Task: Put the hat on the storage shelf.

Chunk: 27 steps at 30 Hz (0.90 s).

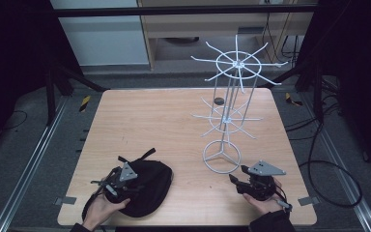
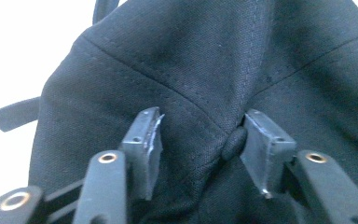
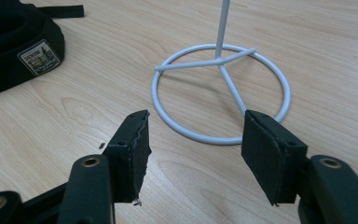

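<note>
A black fabric cap point(image 1: 149, 186) lies on the wooden table point(image 1: 164, 121) at the front left. My left gripper point(image 1: 125, 182) rests over it, open. In the left gripper view its jaws point(image 2: 200, 135) straddle the cap's crown point(image 2: 205, 70), with the top button point(image 2: 234, 142) just inside the right jaw. A white wire rack point(image 1: 229, 116) with radiating hooks stands right of centre. My right gripper point(image 1: 238, 174) is open, low over the table just in front of the rack's ring base point(image 3: 220, 59), nothing between its fingers point(image 3: 196, 133). The cap's edge with a sewn label point(image 3: 39, 57) shows at left.
A small dark round object point(image 1: 218, 101) lies on the table behind the rack. The cap's straps point(image 1: 147, 153) trail toward the table's middle. Dark frame legs and cables surround the table on the floor.
</note>
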Tool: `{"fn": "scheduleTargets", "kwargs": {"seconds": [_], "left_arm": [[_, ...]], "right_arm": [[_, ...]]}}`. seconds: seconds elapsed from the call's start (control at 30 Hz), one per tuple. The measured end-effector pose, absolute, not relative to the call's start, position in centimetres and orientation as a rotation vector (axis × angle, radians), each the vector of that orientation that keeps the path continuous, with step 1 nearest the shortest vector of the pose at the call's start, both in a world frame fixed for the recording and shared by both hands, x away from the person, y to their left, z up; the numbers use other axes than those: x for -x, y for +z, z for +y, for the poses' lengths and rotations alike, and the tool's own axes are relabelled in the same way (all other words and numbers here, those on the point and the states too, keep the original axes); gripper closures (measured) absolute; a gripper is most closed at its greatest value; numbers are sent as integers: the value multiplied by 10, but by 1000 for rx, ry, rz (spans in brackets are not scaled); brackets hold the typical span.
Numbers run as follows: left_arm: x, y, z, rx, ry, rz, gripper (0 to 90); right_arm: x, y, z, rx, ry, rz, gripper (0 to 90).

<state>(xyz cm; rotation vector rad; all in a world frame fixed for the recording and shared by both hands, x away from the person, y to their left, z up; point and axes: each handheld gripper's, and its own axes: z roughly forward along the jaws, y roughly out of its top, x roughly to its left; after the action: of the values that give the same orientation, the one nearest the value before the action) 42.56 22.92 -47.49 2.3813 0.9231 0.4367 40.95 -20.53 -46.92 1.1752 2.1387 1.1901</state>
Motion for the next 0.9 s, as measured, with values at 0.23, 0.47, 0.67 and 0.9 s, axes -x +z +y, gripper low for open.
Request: {"fn": "scheduleTargets", "kwargs": {"seconds": [0.23,0.47,0.67,0.9], "left_arm": [[-431,-480,229,-2398,368,941,634],[-434,-481,233,-2376,285,977,708],[-431,-479,229,-2387,317,983,765],[-421,-461,233,-2313,355,976,778]], "right_arm": [[-410,-469,-207,-1183,1192,2134,420],[-410,-469,-207,-1179,1194,2134,422],[-410,-469,-208,-1186,1198,2132,423],[-411,-468,-210,-1190,1198,2127,422]]}}
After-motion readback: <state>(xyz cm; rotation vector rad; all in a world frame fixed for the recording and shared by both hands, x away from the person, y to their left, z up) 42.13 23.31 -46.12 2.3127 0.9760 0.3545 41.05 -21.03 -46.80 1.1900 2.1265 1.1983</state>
